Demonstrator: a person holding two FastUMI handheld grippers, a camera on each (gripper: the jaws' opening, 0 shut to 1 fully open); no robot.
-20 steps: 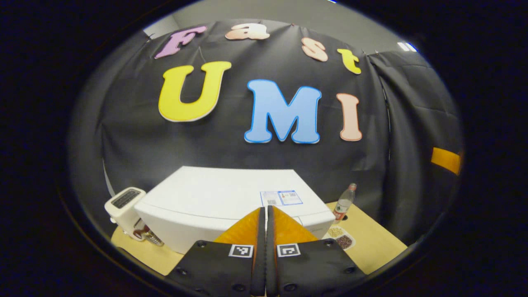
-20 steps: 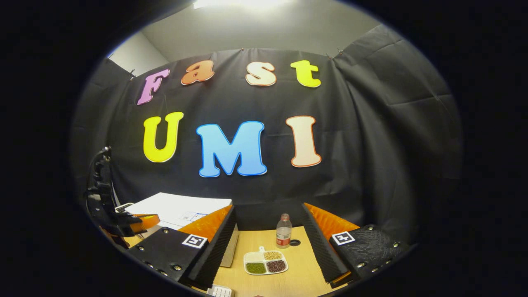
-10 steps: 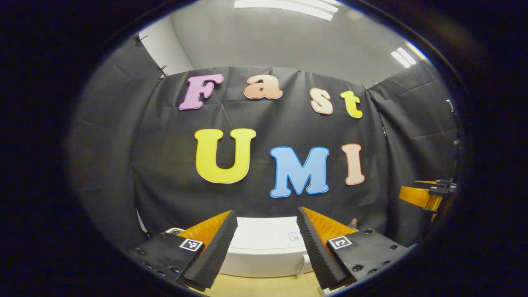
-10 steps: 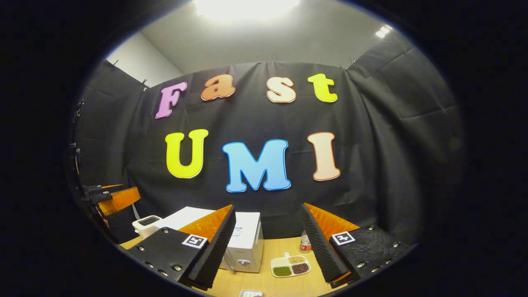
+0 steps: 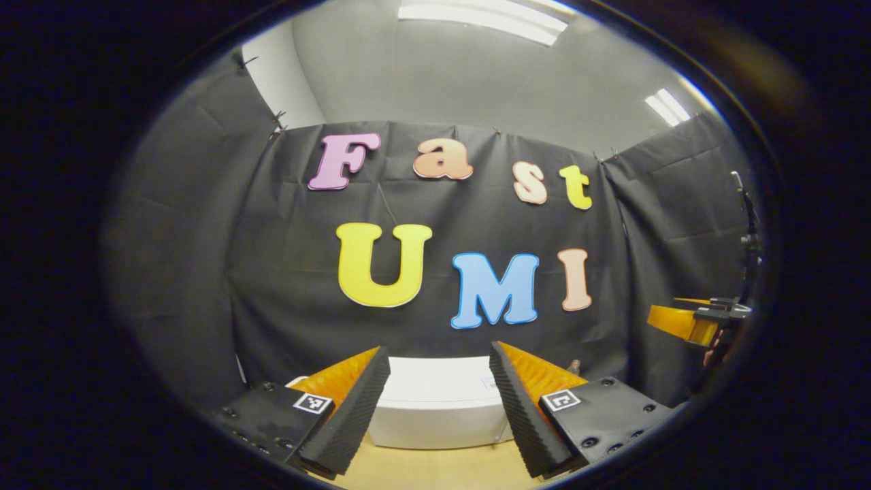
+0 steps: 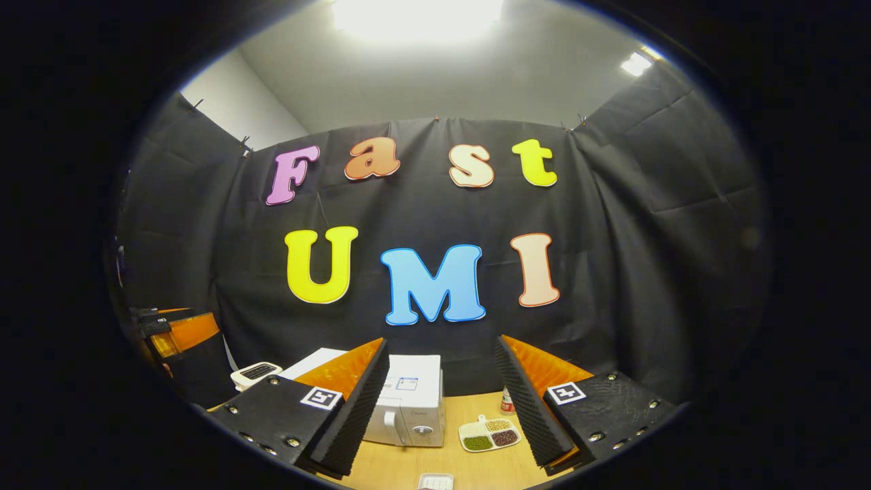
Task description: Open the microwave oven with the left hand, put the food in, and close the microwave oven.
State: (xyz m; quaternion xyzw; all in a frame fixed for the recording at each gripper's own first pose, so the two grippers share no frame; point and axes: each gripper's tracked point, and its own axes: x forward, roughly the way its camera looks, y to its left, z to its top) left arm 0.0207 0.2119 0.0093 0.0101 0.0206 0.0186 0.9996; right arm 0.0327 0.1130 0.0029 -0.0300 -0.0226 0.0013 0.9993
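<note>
I am holding the left gripper [image 5: 439, 408] with its black ribbed fingers spread wide, gripping nothing, above the pale wooden table [image 5: 435, 469]. Just beyond them the boxy white microwave oven [image 5: 439, 401] is sitting with its door closed. The right gripper [image 6: 442, 401] is also hanging with its fingers spread and empty. Past its fingertips the microwave oven [image 6: 408, 408] is standing on the table [image 6: 469, 463], and just to its right a white divided dish of beans and grains, the food [image 6: 490, 434], is resting. A clear plastic bottle [image 6: 507, 401] is standing behind the dish, and a small white toaster [image 6: 255, 372] is sitting left of the oven.
</note>
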